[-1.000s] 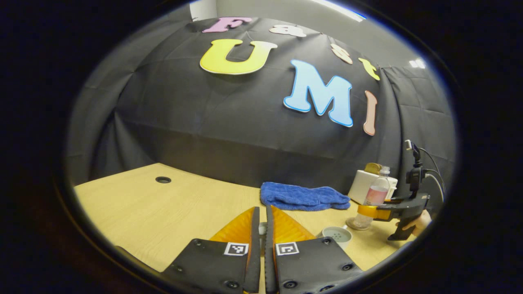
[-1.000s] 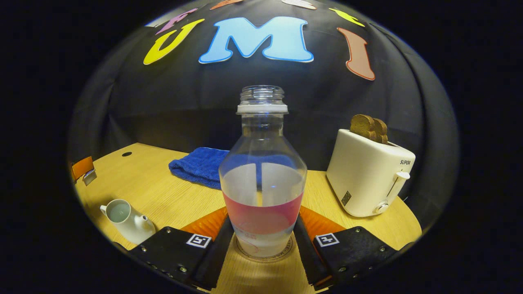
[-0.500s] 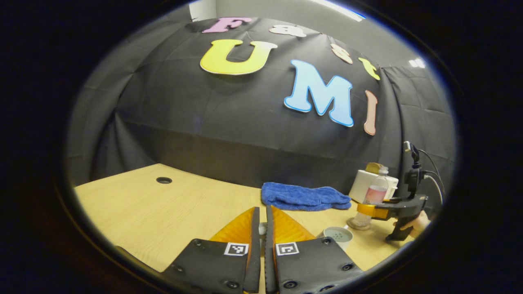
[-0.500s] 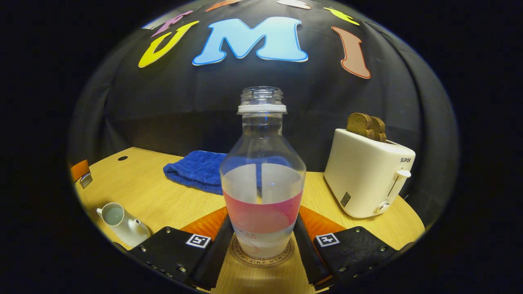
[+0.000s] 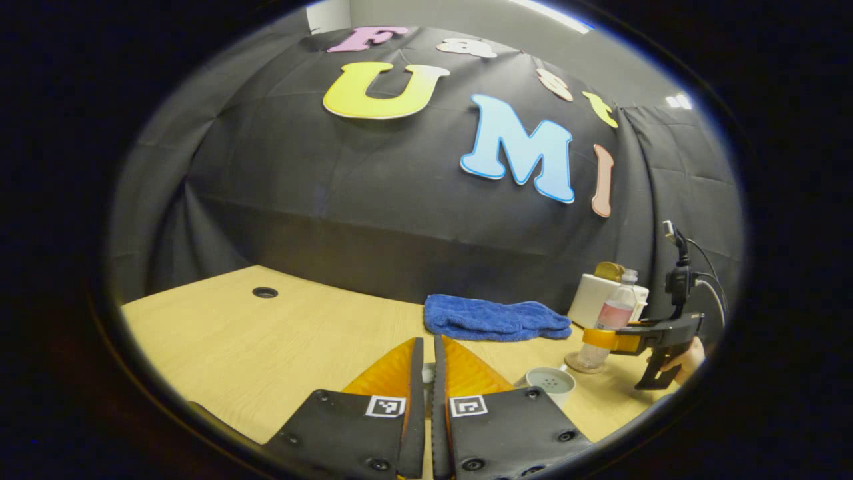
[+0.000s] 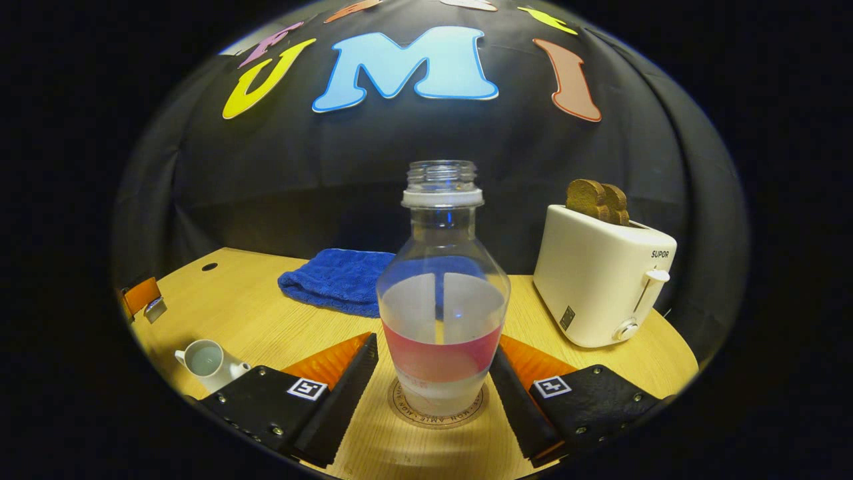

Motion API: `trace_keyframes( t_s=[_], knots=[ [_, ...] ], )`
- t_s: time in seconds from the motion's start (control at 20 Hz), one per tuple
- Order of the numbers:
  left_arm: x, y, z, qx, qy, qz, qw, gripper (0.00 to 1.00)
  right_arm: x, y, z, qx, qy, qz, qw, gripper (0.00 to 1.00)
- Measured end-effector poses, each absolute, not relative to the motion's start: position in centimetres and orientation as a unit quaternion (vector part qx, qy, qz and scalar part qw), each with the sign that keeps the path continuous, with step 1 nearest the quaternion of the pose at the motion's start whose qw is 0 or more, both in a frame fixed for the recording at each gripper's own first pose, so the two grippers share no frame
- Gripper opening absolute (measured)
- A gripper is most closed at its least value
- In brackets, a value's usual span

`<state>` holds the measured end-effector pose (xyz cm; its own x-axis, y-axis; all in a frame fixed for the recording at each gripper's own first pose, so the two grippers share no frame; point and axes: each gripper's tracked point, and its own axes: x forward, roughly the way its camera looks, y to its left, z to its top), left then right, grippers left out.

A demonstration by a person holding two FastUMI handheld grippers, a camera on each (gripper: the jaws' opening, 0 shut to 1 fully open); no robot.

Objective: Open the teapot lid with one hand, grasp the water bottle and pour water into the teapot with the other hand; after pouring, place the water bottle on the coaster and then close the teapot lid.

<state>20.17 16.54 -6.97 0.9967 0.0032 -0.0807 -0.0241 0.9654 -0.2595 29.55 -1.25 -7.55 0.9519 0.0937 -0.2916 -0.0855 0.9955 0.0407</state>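
The wooden table (image 6: 266, 320) carries everything. At its far right stands a white toaster (image 6: 603, 280) with two brown slices sticking up; a blue towel (image 6: 340, 280) lies crumpled by the wall. The uncapped water bottle (image 6: 443, 293), partly full, stands upright on the round coaster (image 6: 436, 417). The right tool (image 6: 433, 373) is spread wide, its fingers flanking the bottle with a gap on each side. The white teapot (image 6: 210, 360) sits open to the left, water inside. The left tool (image 5: 426, 373) is nearly closed on something small and pale; I cannot tell what.
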Motion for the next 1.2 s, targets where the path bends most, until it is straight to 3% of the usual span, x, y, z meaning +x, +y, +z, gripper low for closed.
trace_keyframes(
  t_s=[0.45, 1.2],
  knots=[
    [20.1, 16.1, -6.5, -0.125, 0.034, 0.001, 0.992, 0.11, 28.0, -3.1, -6.3, 0.021, 0.139, 0.03, 0.99, 0.97],
    [19.3, 11.1, -3.3, -0.107, 0.018, -0.058, 0.992, 0.1, 17.2, -0.2, -4.3, 0.041, 0.095, 0.064, 0.993, 0.96]
  ],
)
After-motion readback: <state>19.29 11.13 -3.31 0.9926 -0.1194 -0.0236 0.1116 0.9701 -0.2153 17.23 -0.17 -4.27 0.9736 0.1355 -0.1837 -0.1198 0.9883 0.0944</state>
